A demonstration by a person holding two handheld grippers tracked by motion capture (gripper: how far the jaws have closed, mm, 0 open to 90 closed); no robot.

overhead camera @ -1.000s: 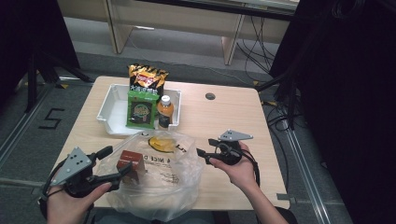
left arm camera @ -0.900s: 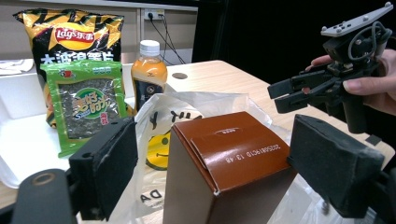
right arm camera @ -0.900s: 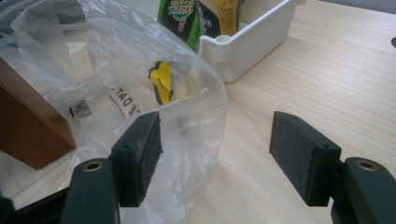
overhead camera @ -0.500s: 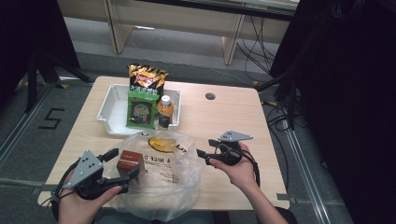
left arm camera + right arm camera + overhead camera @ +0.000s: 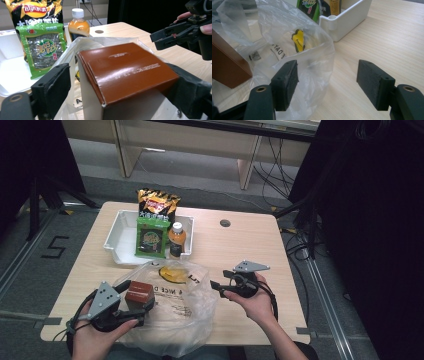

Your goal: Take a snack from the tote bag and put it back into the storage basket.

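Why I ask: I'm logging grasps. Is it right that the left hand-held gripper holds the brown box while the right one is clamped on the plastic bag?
Not quite. The right hand-held gripper is open, as the right gripper view shows; the plastic bag is unclamped. The left hand-held gripper does hold the brown box.

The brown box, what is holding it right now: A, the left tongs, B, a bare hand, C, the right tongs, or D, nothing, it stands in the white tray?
A: the brown box sits between the two jaws of the left tongs over the plastic bag, while the right tongs are open and hold nothing.
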